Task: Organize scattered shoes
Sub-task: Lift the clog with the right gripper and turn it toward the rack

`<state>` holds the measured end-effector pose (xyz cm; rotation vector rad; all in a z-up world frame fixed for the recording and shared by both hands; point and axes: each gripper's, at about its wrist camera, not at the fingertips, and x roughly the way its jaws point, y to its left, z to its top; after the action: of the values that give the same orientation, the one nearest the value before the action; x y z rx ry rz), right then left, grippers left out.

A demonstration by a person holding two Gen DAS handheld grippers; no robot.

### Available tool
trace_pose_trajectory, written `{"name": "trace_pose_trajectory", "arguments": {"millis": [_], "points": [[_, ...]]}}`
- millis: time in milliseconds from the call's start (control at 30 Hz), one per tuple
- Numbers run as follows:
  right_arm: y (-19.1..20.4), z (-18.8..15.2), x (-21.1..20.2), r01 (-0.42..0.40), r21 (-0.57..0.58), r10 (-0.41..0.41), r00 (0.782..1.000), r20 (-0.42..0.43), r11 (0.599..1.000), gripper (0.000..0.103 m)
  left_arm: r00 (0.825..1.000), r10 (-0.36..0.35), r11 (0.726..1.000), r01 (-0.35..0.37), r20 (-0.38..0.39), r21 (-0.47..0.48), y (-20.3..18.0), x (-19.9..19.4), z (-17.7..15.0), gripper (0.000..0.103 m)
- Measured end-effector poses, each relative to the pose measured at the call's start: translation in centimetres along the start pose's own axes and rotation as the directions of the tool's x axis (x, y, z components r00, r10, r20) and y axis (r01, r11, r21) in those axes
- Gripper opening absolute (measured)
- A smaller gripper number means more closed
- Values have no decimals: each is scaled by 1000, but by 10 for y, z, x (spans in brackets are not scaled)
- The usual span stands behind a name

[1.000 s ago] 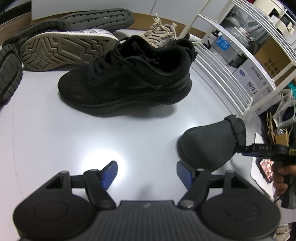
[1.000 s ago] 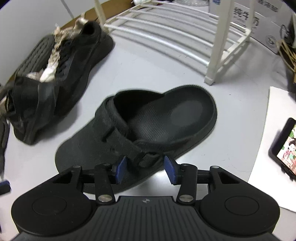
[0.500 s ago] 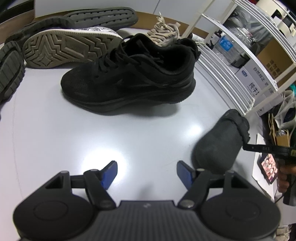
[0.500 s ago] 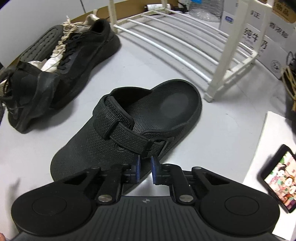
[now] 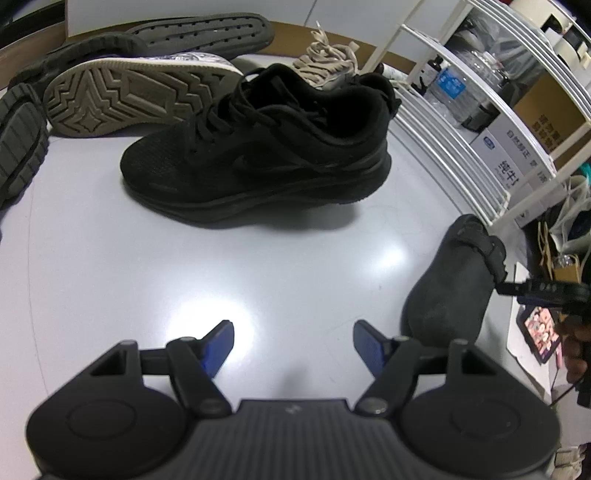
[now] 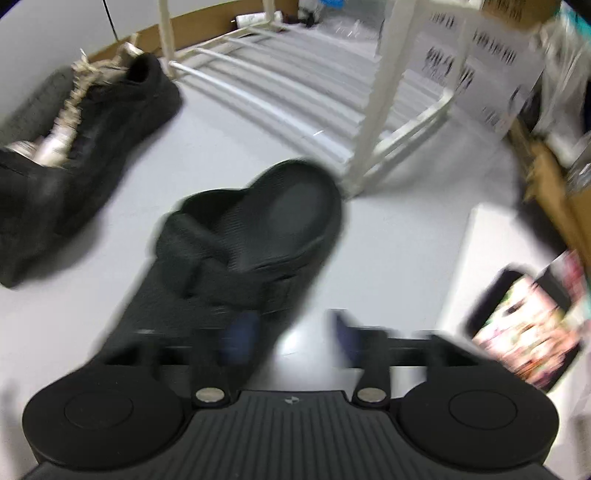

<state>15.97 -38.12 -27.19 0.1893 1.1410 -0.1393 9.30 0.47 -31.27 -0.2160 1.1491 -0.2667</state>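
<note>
A black clog [image 6: 266, 229] lies on the grey floor, heel near a leg of the white shoe rack [image 6: 373, 92]. My right gripper [image 6: 291, 332] hangs just behind the clog's side, blurred. Its jaws are opening wide; only the clog's edge and bare floor lie between the pads, and neither pad presses on it. The left wrist view shows the same clog [image 5: 450, 280] at the right. A black lace-up sneaker [image 5: 258, 155] stands upright in the middle. My left gripper [image 5: 293, 345] is open over bare floor, well short of the sneaker.
Several shoes lie upturned at the back left: a beige-soled one [image 5: 140, 96], a dark sole [image 5: 199, 35], another [image 5: 18, 147]. A beige-laced shoe [image 5: 325, 62] sits behind the sneaker. A lit phone [image 6: 524, 325] lies on white paper at the right. Boxes fill the rack [image 5: 461, 122].
The right jaws closed at the clog's strap, then sprang wide apart. The clog swung and shifted toward the rack and now rests on the floor. The left gripper stayed put.
</note>
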Motion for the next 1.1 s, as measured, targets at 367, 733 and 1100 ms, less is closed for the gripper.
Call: {"name": "trace_pose_trajectory", "arguments": {"millis": [367, 733, 1100], "points": [[27, 14, 21, -24, 48, 26, 999, -37, 999, 98, 1000, 17, 995, -15, -16, 99, -19, 3, -6, 82], [47, 16, 27, 19, 100, -19, 1000, 0, 995, 101, 1000, 28, 996, -28, 10, 81, -16, -3, -7, 87], [46, 13, 28, -12, -33, 14, 999, 51, 999, 98, 999, 37, 997, -38, 5, 64, -13, -2, -8, 89]]}}
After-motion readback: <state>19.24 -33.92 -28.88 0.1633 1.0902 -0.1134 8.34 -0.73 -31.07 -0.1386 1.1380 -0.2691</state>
